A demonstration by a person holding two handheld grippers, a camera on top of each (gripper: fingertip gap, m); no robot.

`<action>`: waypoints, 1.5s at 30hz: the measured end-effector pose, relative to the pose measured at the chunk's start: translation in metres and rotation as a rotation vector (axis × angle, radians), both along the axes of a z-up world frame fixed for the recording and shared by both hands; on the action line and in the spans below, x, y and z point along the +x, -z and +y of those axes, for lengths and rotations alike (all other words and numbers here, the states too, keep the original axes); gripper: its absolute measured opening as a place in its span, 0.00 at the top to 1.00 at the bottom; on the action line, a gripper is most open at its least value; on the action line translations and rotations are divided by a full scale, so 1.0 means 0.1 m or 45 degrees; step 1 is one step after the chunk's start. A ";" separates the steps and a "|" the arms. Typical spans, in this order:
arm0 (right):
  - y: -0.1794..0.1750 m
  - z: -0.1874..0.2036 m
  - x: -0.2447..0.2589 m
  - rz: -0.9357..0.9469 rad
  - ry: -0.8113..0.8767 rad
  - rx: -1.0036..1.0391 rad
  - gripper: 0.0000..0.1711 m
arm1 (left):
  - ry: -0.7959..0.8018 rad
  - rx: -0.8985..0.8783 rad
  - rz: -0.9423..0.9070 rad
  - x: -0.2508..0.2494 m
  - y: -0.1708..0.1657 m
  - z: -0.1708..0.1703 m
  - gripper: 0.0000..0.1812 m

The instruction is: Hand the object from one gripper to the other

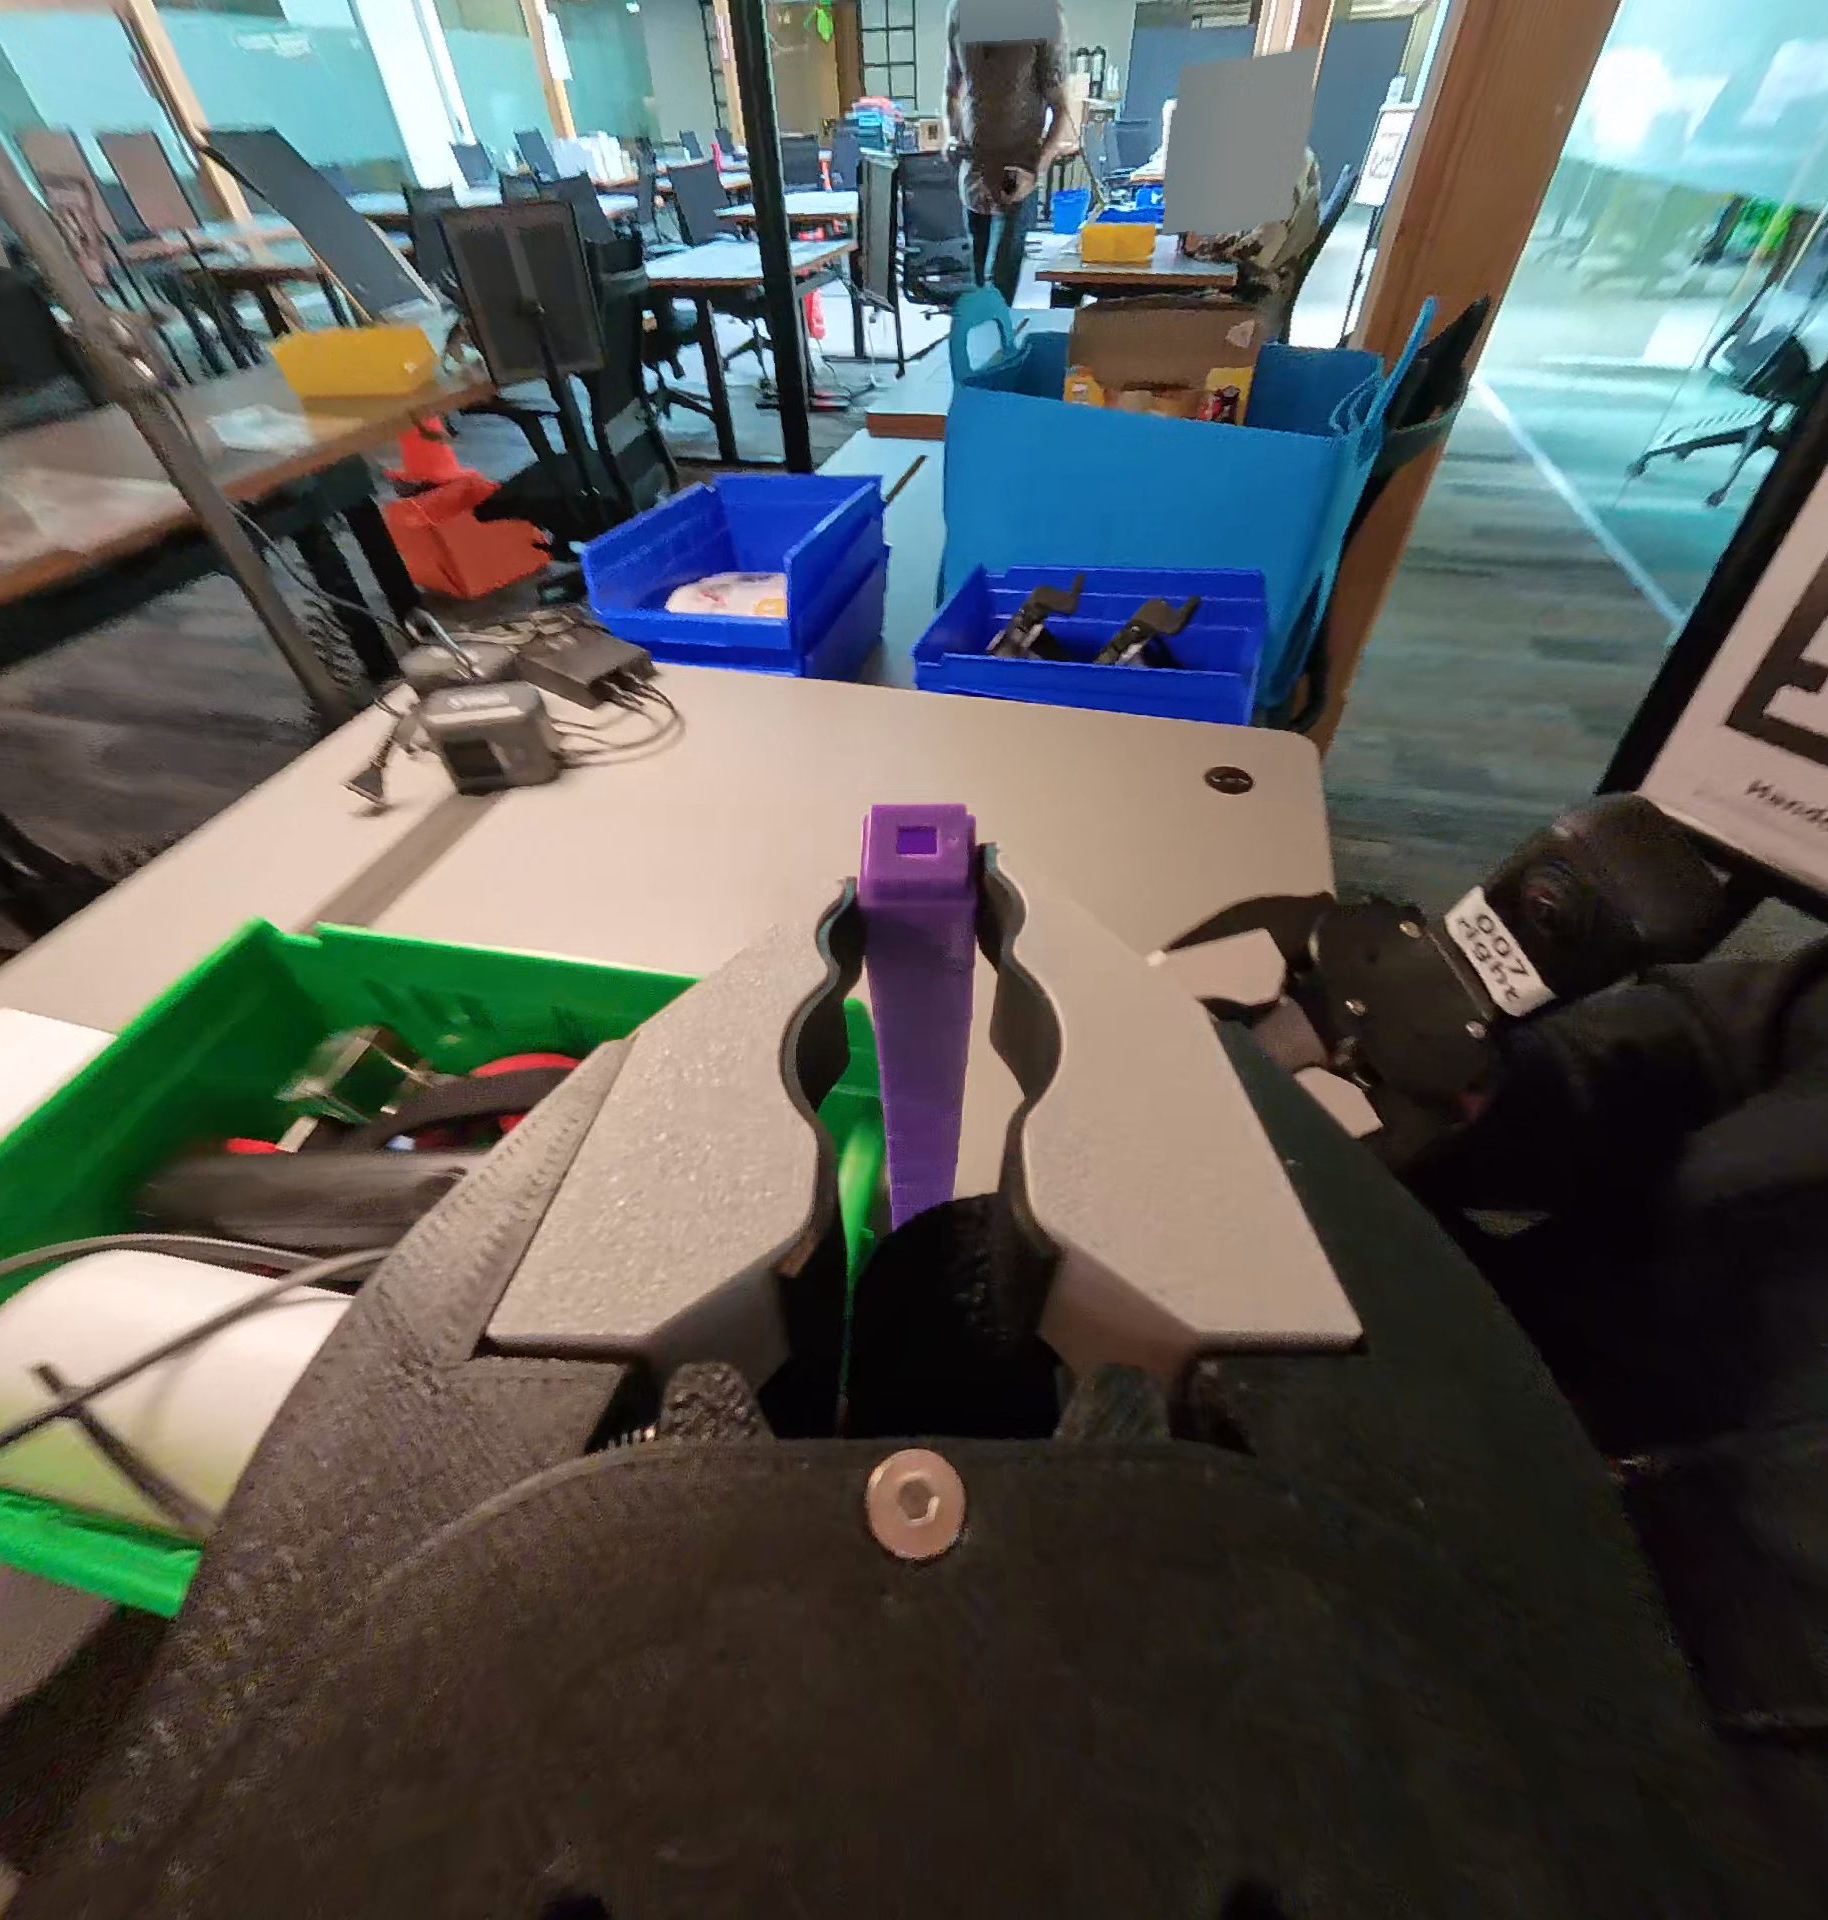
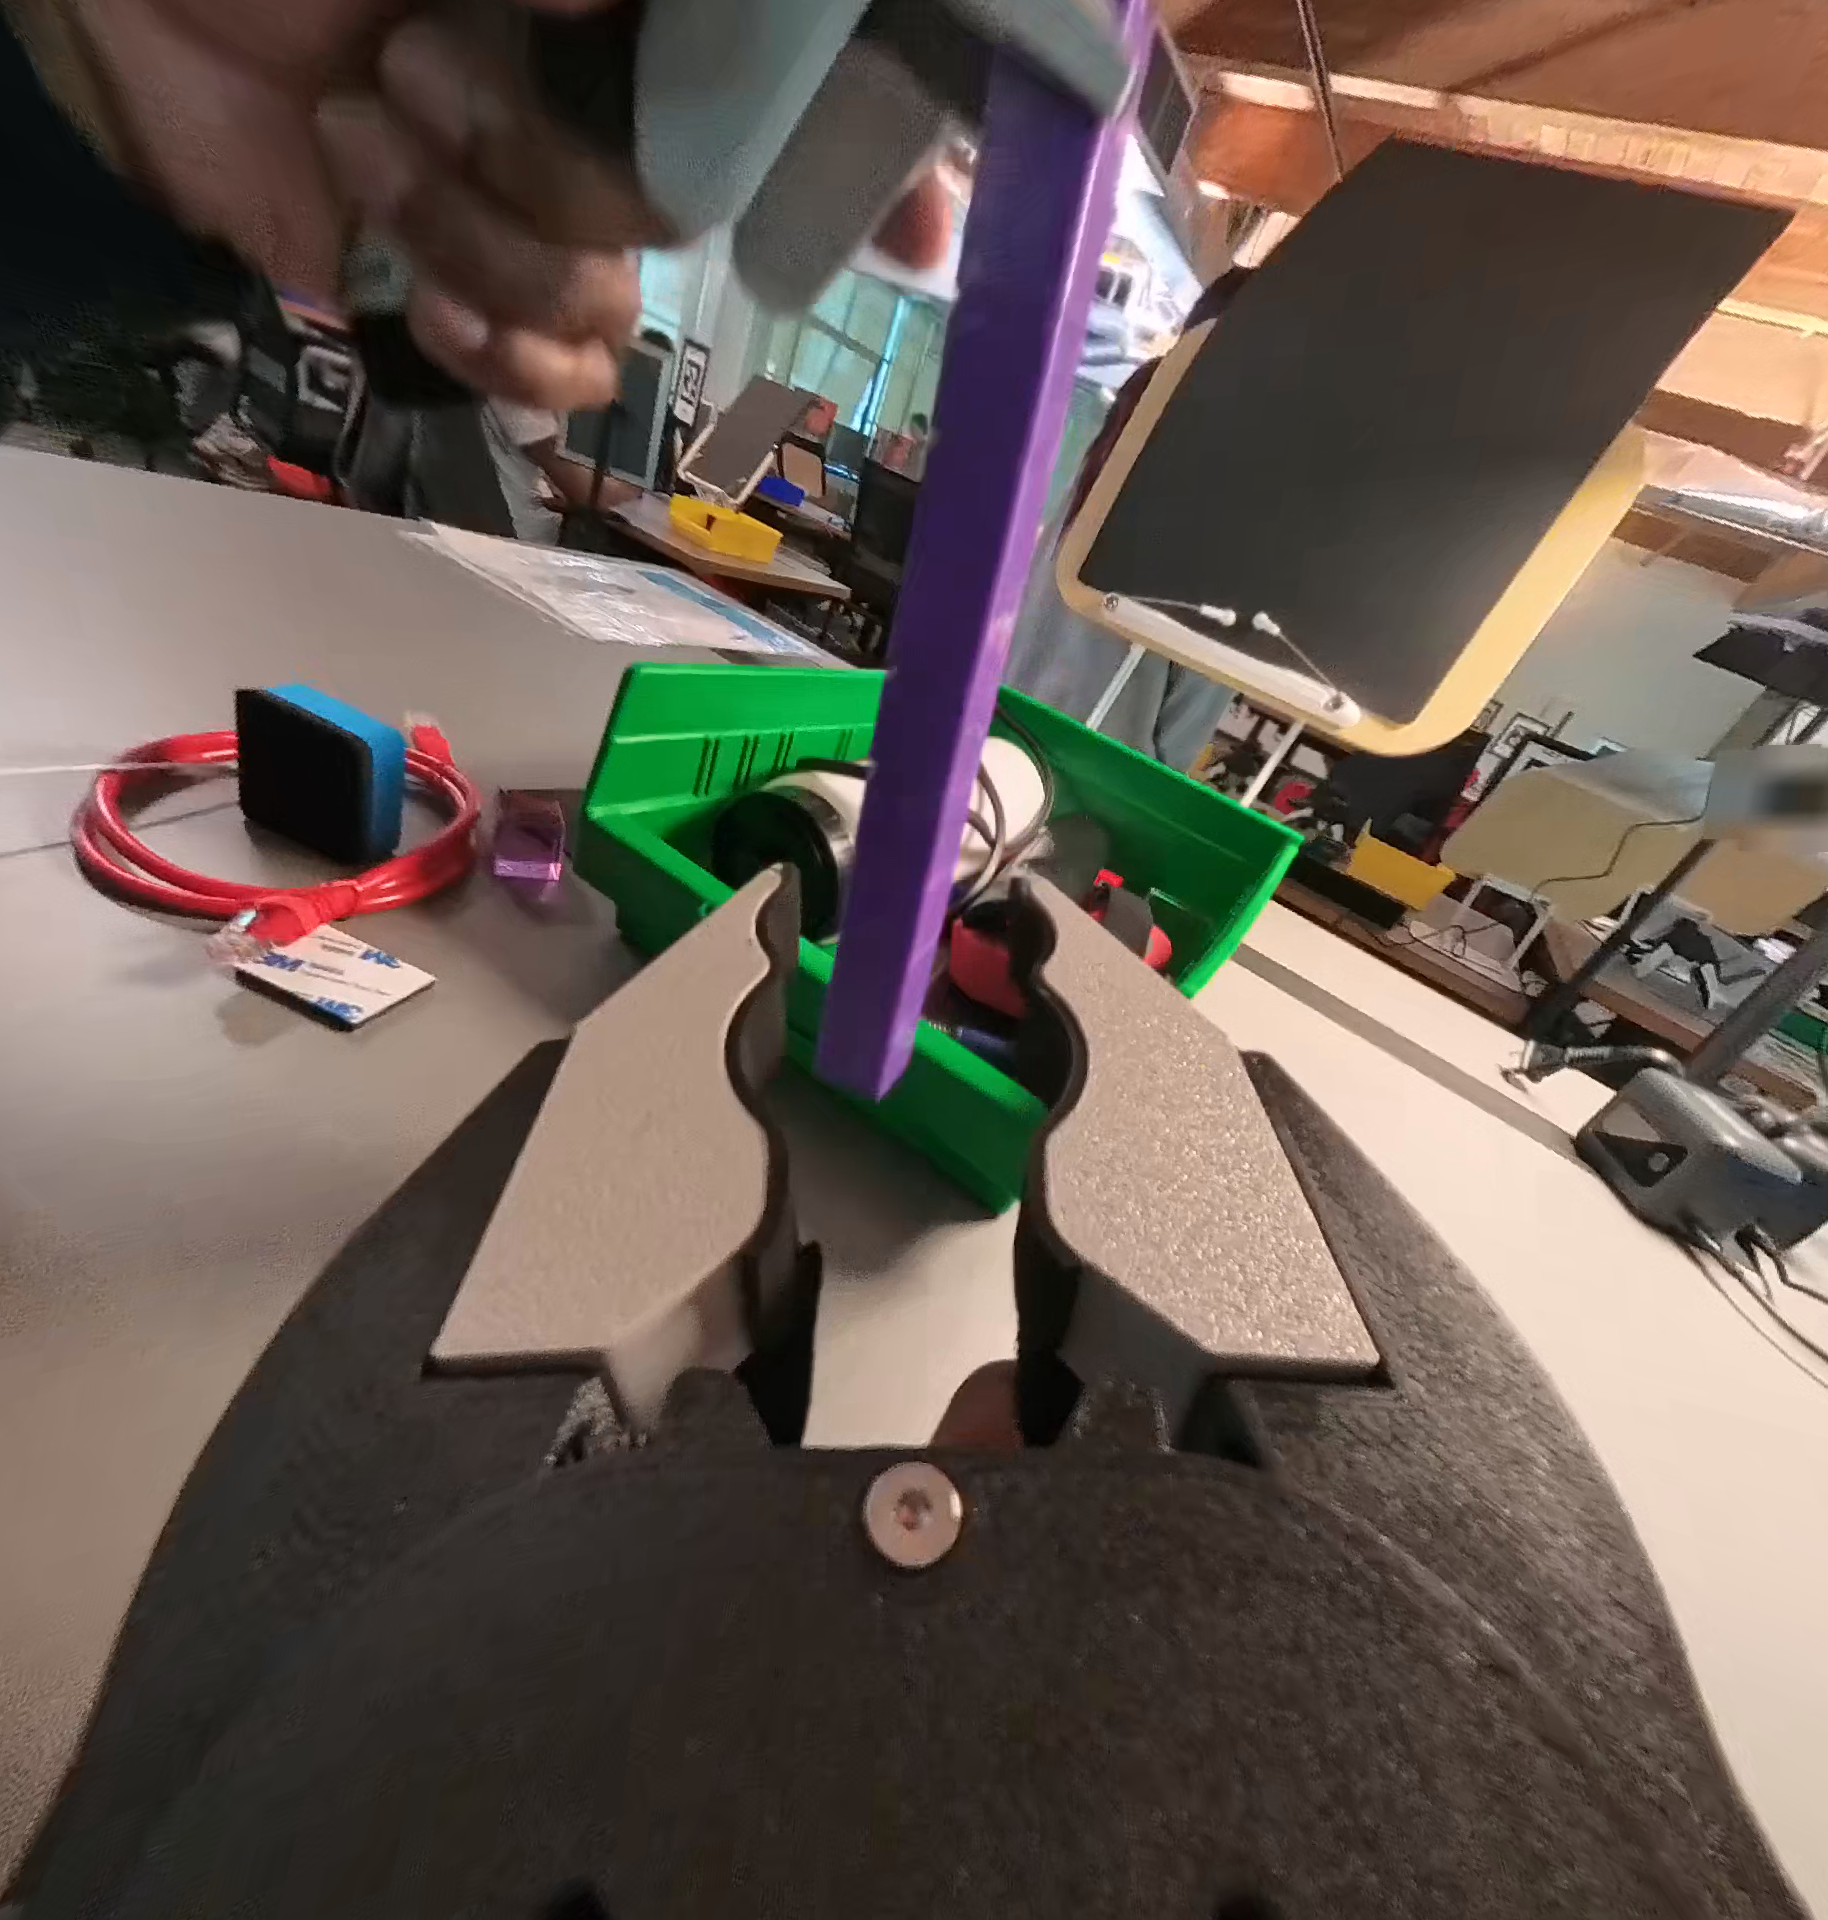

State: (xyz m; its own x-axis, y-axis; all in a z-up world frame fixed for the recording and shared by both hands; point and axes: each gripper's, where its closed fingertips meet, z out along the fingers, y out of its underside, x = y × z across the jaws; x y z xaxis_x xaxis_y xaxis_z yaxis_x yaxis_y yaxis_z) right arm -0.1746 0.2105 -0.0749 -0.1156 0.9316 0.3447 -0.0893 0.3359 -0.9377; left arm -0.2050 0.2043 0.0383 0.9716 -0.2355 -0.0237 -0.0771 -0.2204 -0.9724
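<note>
The purple bar (image 1: 925, 1029) sits clamped between the fingers of my left gripper (image 1: 918, 883): in the left wrist view both wavy inner edges press against its sides near the fingertips, and its capped square end pokes out just past the tips. From here I look nearly straight down its length, so it reads as a narrow strip running along the gap between the jaws, long axis parallel to the fingers and pointing forward, away from the camera. Its rear end disappears into the dark throat of the gripper.

My right wrist view gives me what the left cannot: the bar's full length (image 2: 967, 582), coming down from the top edge, where the left gripper (image 2: 785, 135) and the hand (image 2: 453, 197) around it are blurred, leaning slightly to the left as it descends. Its lower end hangs between the tips of my right gripper (image 2: 894, 894), whose jaws stand wide apart, with a clear gap on either side of the bar; they are touching nothing.

Only the right view shows the red cable (image 2: 266, 862) coiled well to the left of the jaws, the blue-and-black eraser (image 2: 318, 769) on it, and a small purple block (image 2: 531, 847) beside the green bin (image 2: 1128, 800), which lies just beyond the fingertips. Only the left view shows the right gripper's body (image 1: 1388, 997), off to the right of my left jaws, over the grey table (image 1: 681, 831).
</note>
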 end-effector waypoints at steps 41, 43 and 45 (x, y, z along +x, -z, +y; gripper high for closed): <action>0.27 -0.44 -0.05 -0.415 -0.663 -0.246 0.84 | 0.359 -0.277 0.057 0.49 0.66 -0.15 0.87; 0.27 -0.43 -0.05 -0.416 -0.669 -0.247 0.84 | 0.360 -0.272 0.060 0.50 0.66 -0.15 0.87; 0.27 -0.43 -0.04 -0.414 -0.670 -0.235 0.84 | 0.361 -0.277 0.071 0.51 0.66 -0.15 0.87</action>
